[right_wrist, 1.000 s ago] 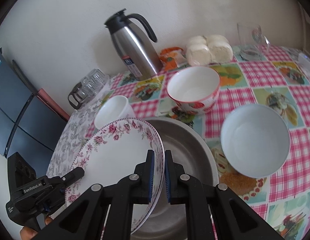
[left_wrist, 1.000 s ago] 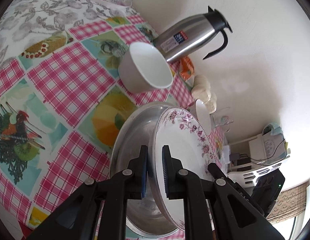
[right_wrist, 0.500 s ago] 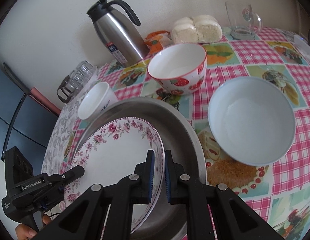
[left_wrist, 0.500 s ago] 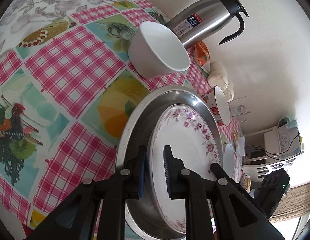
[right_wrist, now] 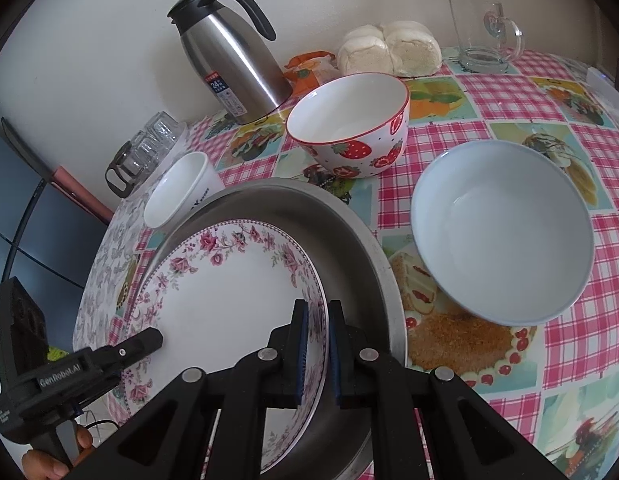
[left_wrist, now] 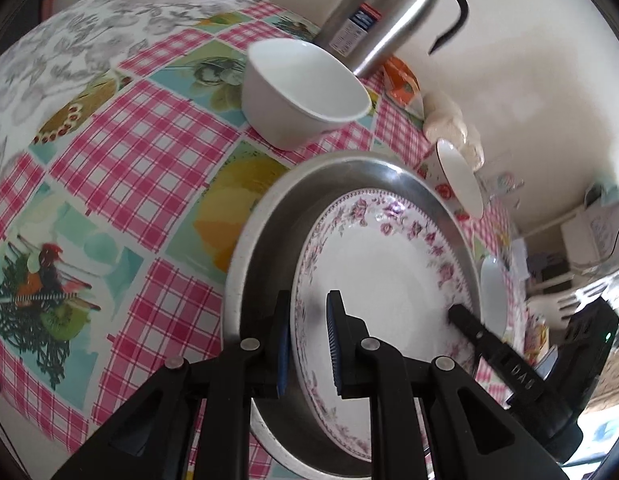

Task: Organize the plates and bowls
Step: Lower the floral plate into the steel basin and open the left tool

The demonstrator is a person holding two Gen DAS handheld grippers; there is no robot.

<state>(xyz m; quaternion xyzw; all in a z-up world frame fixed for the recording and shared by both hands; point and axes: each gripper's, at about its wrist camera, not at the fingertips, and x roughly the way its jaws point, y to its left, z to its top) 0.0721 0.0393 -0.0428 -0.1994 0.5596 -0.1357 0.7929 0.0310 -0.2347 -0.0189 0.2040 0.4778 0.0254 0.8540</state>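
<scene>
Round floral plate [right_wrist: 221, 304] in steel pan [right_wrist: 349, 240]

The right tool [right_wrist: 318, 344] pinches the floral plate's [right_wrist: 225, 296] rim inside the steel pan [right_wrist: 349, 240]; the left tool [right_wrist: 149, 340] reaches its opposite edge.

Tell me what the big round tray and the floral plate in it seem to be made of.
Tray: likely stainless steel or aluminium, brushed grey, with soft dull reflections along its wall. Floral plate: looks like glazed ceramic or porcelain, glossy white with a printed pink rose border; melamine cannot be ruled out.
</scene>
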